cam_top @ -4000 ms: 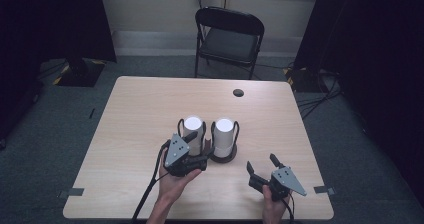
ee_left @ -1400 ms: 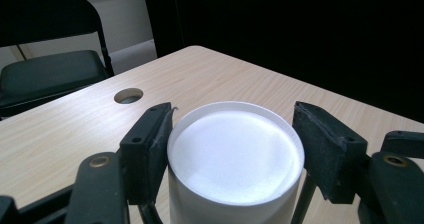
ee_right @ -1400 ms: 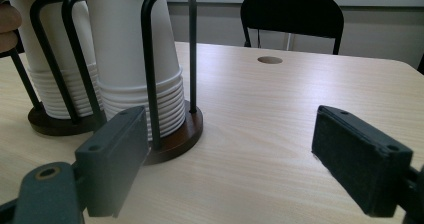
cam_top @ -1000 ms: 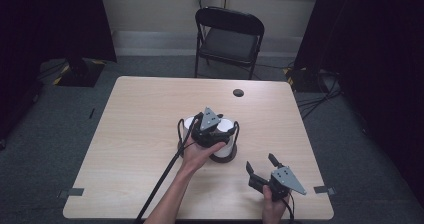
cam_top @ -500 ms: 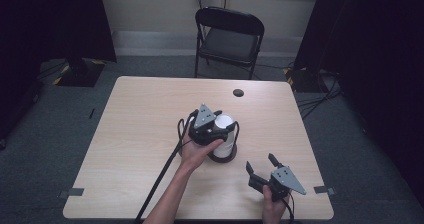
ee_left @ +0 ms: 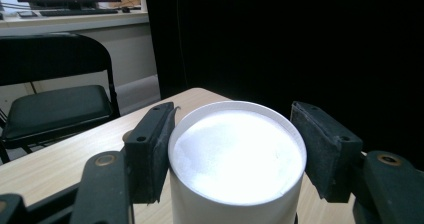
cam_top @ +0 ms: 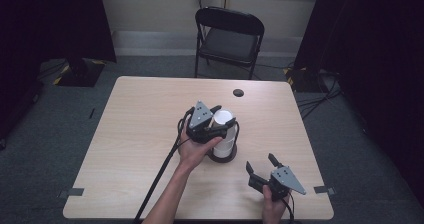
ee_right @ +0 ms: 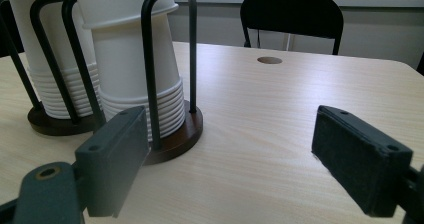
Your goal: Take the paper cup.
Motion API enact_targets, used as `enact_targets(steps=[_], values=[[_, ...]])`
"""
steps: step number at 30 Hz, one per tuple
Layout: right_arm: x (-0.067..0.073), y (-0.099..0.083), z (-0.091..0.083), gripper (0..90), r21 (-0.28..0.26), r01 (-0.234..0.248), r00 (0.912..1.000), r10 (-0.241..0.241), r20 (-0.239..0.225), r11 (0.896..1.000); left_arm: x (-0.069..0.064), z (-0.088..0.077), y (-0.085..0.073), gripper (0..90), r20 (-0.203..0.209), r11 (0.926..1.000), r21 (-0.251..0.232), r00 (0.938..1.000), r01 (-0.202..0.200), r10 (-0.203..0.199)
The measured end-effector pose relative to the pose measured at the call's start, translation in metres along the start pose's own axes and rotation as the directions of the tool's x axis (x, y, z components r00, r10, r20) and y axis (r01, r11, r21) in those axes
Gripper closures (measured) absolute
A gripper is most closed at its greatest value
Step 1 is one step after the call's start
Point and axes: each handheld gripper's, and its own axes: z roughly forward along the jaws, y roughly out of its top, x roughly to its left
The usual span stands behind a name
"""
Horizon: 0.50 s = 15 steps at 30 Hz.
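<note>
Two stacks of upside-down white paper cups stand in black wire holders on round dark bases; the right stack and the left stack are side by side. My left gripper is shut on the top cup of the right stack, a pad pressed on each side of it. That cup sits slightly tilted above the rest. The hand hides the left stack in the high view. Near the front right of the table, my right gripper rests open with nothing between its pads.
The wooden table has a round cable hole near its far edge. A black folding chair stands behind it. The left gripper's cable trails to the front edge. Dark curtains hang on both sides.
Four seconds ago my left gripper lay in front of the stacks; it now grips the top cup of the right stack and has risen slightly over the last second. The right gripper has stayed still.
</note>
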Motion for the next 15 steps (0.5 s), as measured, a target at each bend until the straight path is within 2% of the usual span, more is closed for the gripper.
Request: enact_targets(steps=[2,7,10,15], values=[[-0.0001,0.0000,0.0001,14.3,0.001,0.000,1.0000,0.000,0.000,1.000,0.0013,-0.0013,0.0007,36.1,0.007,0.9998,-0.008,0.9998,0.018,-0.018],[0.0001,0.0002,0.0003,14.3,0.005,0.001,1.0000,-0.001,-0.001,1.000,0.0001,-0.0054,0.0025,36.0,0.015,0.9993,-0.025,0.9996,0.026,-0.026],[0.0004,0.0002,0.0004,14.3,0.005,0.001,1.0000,-0.001,0.001,1.000,-0.0030,-0.0057,0.0017,36.0,0.006,0.9998,-0.015,0.9999,0.014,-0.014],[0.0003,0.0002,0.0004,14.3,0.005,0.002,1.0000,-0.002,0.000,1.000,-0.0022,-0.0085,0.0051,36.0,0.001,0.9989,-0.044,0.9999,0.017,-0.017]])
